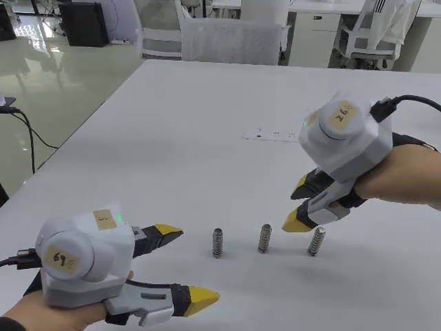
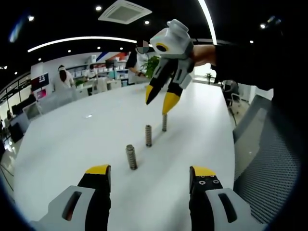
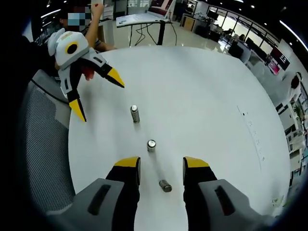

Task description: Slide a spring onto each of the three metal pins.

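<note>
- Three small metal coil springs stood upright in a row on the white table (image 1: 172, 138): the left spring (image 1: 218, 243), the middle spring (image 1: 264, 238) and the right spring (image 1: 316, 241), which leaned a little.
- Each probably had a pin inside. The coils hid the pins, and the right gripper view gave only a pale round end in the top of the middle spring (image 3: 151, 145).
- The springs looked light and easy to topple. They were probably stiff along their length but would give under a side squeeze, and the bare wire would be slippery between hard jaw tips.
- The safest hold looked to be a gentle pinch across the coils at mid-height, keeping the spring upright. A grip at the very top would probably tip it.
- The right gripper (image 1: 298, 205) hung just above and beside the right spring with its jaws spread and nothing between them. In its own view the right spring (image 3: 165, 185) lay in line with the gap.
- The left gripper (image 1: 186, 263) was near the left spring but apart from it, jaws wide and empty.
- The springs stood on the bare table top, not in a tray, box or dish.
</note>
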`<action>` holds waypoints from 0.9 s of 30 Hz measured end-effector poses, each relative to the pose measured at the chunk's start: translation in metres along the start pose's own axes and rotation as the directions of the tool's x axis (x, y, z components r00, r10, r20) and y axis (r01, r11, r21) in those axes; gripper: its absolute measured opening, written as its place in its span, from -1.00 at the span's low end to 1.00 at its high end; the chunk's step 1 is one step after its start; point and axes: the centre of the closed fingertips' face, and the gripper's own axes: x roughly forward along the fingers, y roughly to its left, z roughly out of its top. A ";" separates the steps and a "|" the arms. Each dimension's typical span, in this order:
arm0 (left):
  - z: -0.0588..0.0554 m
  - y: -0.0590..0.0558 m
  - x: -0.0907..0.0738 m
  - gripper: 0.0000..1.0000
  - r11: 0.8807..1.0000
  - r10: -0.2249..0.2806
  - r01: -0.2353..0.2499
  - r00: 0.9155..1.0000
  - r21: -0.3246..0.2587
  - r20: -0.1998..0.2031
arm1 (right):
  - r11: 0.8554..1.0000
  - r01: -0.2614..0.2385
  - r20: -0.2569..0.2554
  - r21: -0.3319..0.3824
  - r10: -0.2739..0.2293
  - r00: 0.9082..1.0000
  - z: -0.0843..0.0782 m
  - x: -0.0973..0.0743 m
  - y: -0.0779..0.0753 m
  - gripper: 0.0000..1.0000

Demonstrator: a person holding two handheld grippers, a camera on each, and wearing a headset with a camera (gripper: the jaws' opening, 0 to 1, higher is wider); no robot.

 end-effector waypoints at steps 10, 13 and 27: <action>0.000 0.002 -0.001 0.25 1.000 0.007 -0.007 1.000 -0.008 0.000 | 0.997 0.034 0.044 0.070 -0.037 0.998 -0.025 -0.012 0.002 -0.26; 0.000 0.003 -0.002 0.26 1.000 0.010 -0.010 1.000 -0.010 0.001 | 0.994 0.038 0.073 0.102 -0.046 0.996 -0.030 -0.016 0.004 -0.26; 0.001 0.005 -0.003 0.28 1.000 0.018 -0.018 1.000 -0.019 0.008 | 0.975 0.059 0.215 0.214 -0.106 0.971 -0.046 -0.024 0.010 -0.06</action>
